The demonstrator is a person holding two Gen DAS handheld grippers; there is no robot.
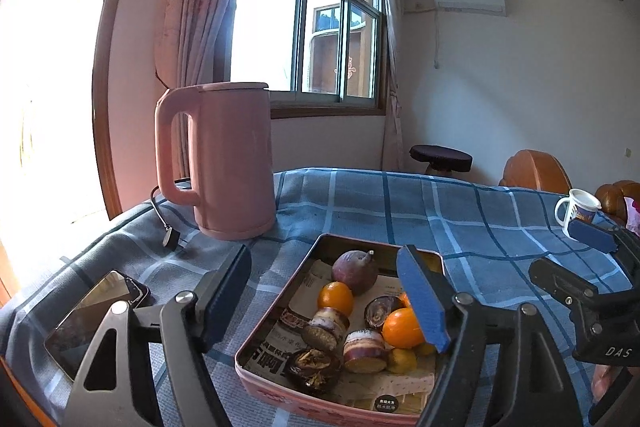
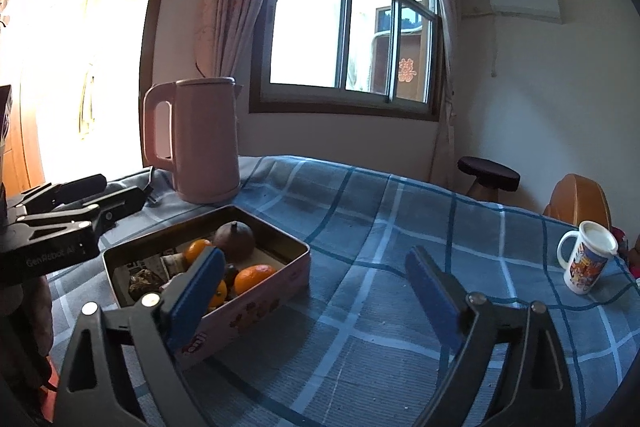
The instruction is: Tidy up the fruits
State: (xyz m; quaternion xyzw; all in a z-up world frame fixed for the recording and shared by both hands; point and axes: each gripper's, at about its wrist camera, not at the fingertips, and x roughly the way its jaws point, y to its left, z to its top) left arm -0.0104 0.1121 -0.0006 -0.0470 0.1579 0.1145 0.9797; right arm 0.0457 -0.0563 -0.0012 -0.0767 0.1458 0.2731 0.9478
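Observation:
A pink metal tin point(image 1: 276, 311) lined with newspaper sits on the blue checked tablecloth. It holds a dark purple round fruit point(image 1: 355, 271), several oranges point(image 1: 335, 297), small yellow fruits and cut brown-and-purple pieces point(image 1: 325, 327). My left gripper point(image 1: 324, 301) is open and empty, hovering over the tin's near end. The tin also shows in the right wrist view point(image 2: 256, 303), left of my right gripper point(image 2: 316, 291), which is open and empty above bare cloth. The right gripper shows at the right edge of the left wrist view point(image 1: 576, 255).
A pink electric kettle point(image 1: 224, 163) stands behind the tin, its cord and plug point(image 1: 170, 237) beside it. A phone point(image 1: 96, 315) lies at the left. A white printed mug point(image 2: 586, 257) stands at the far right. Wooden chairs point(image 1: 536, 169) and a stool lie beyond the table.

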